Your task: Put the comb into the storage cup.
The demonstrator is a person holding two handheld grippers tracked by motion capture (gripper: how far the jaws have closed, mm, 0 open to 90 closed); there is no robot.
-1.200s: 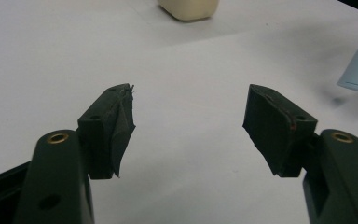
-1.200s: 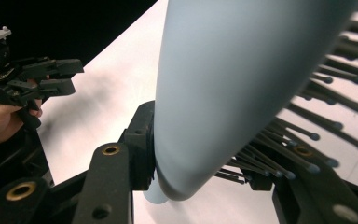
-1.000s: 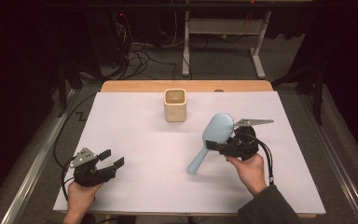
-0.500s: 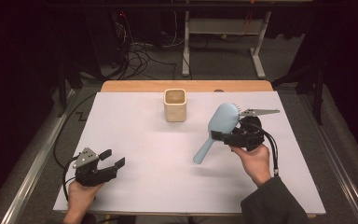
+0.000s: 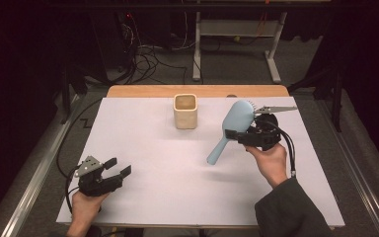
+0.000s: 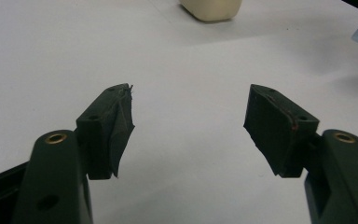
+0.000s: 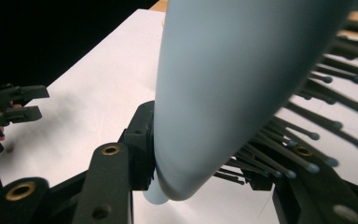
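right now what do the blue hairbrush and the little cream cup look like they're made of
Hairbrush: likely plastic, smooth matte pale blue back with soft even shading; thin dark bristles with small rounded tips, probably plastic or nylon.
Cup: cream, squarish with rounded corners, dull uniform surface; plastic or glazed ceramic, the look leaves that open.

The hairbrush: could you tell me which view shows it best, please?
The high view: the whole blue hairbrush shows, clamped in the right hand-held gripper above the table. The right gripper view gives a close-up of its back and bristles; the left gripper view catches a pale blue corner at the edge.
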